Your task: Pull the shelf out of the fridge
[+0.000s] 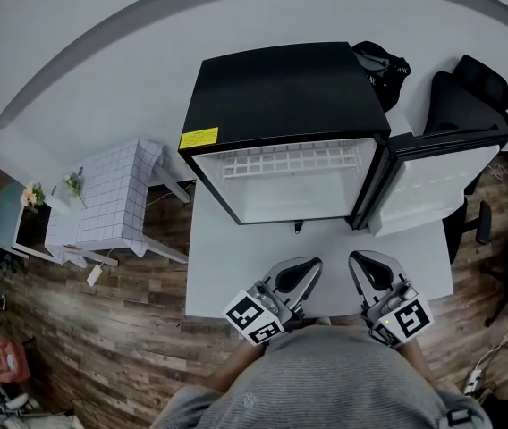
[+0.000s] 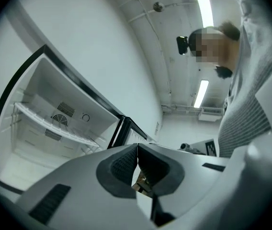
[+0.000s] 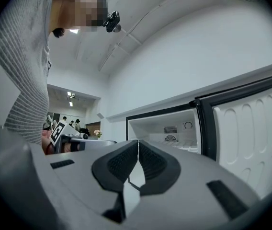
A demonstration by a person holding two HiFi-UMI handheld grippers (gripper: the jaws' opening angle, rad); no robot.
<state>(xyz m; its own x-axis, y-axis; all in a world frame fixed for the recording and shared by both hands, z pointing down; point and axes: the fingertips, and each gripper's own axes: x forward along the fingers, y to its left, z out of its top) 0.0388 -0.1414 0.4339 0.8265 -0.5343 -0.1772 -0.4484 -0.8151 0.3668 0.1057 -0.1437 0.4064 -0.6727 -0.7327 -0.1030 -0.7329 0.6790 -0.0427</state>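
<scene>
Presently the black mini fridge [image 1: 285, 96] stands at the far end of a white table [image 1: 227, 266] with its door [image 1: 442, 181] swung open to the right. A yellow sticker [image 1: 198, 138] sits on the front left corner of its top.

The white wire shelf [image 1: 290, 161] is seated inside the cabinet, high in the compartment and spanning its width from wall to wall. It is level and lies wholly within the opening. The left gripper view shows a round fan grille on the back wall behind it.

The left gripper [image 1: 312, 266] hovers over the near part of the table, close to the person's body and well apart from the fridge. Its jaws are pressed together with nothing between the pads. It is rolled to one side, so the fridge appears tilted in its own view.

The right gripper [image 1: 361, 262] hovers just beside the left one, pointing toward the open cabinet. Its jaws are likewise clenched tip to tip and empty. Neither tool touches the shelf, the door or the cabinet.

A black bag [image 1: 384, 65] lies behind the fridge top. A small side table under a checked cloth [image 1: 111, 195] stands to the left on the wooden floor [image 1: 75, 329].
</scene>
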